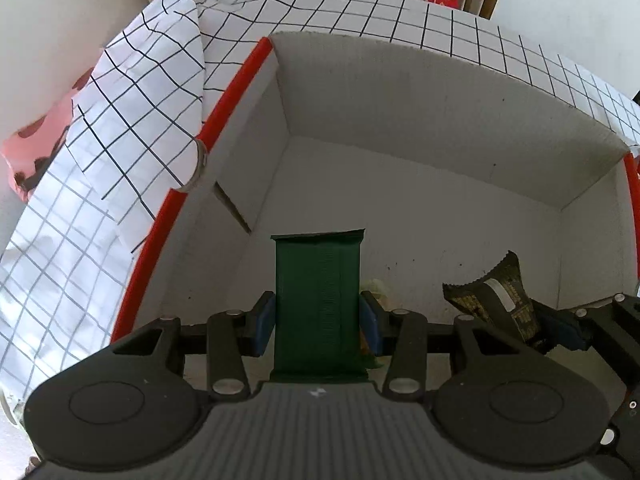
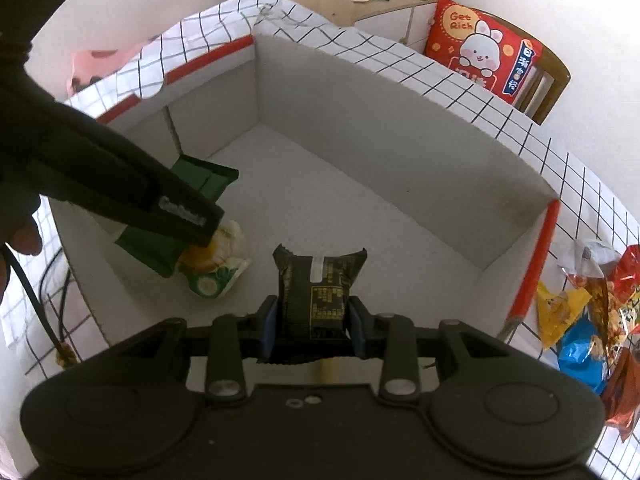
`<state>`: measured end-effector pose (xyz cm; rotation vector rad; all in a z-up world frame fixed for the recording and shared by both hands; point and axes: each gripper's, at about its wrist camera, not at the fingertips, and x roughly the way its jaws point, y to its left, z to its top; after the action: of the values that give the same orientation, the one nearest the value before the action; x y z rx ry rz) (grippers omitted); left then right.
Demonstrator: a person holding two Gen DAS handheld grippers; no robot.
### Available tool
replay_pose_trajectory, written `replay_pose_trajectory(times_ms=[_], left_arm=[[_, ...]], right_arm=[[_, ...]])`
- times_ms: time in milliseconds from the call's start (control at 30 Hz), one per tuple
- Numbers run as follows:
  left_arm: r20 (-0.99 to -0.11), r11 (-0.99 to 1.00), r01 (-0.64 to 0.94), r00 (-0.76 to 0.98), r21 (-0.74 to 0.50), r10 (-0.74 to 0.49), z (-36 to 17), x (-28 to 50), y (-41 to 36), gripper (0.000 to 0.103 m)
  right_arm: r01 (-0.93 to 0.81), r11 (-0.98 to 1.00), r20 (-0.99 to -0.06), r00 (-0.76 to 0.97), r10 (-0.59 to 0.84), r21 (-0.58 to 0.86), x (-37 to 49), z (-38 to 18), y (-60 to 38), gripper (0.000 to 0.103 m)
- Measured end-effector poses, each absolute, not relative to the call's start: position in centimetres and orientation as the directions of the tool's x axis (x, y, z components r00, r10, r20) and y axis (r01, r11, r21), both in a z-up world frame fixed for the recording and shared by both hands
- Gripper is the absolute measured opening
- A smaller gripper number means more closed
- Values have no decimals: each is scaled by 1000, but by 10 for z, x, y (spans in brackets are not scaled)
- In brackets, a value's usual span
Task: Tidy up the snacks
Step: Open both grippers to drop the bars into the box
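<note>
My left gripper (image 1: 318, 322) is shut on a dark green snack packet (image 1: 318, 300) and holds it inside the white cardboard box (image 1: 400, 128). The green packet also shows in the right wrist view (image 2: 200, 180). My right gripper (image 2: 312, 322) is shut on a black snack packet (image 2: 316, 292) with gold print, also held over the box (image 2: 360, 128). That black packet shows at the right of the left wrist view (image 1: 500, 296). A green and white snack bag (image 2: 218, 264) lies on the box floor under the left gripper.
The box has red edge strips (image 1: 224, 112) and stands on a checked white tablecloth (image 1: 120, 120). Several loose colourful snack packets (image 2: 592, 312) lie on the cloth right of the box. A red rabbit cushion (image 2: 480, 52) sits on a wooden chair behind.
</note>
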<state>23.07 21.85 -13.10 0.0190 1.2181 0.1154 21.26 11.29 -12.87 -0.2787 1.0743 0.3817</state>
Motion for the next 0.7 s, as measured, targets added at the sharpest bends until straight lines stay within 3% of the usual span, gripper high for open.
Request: replay_pose_trajectory(times_ms=[367, 633, 700], left_arm=[[-936, 995, -86, 344, 47, 74, -135, 231, 225, 45], [-922, 994, -106, 386, -2, 39, -125, 221, 237, 55], [-917, 994, -103, 399, -23, 20, -121, 216, 242, 56]], right_arm=[[-432, 901, -896, 414, 159, -39, 216, -133, 118, 40], [-406, 914, -884, 426, 194, 6, 211, -121, 114, 55], [-389, 921, -875, 438, 206, 22, 209, -116, 112, 65]])
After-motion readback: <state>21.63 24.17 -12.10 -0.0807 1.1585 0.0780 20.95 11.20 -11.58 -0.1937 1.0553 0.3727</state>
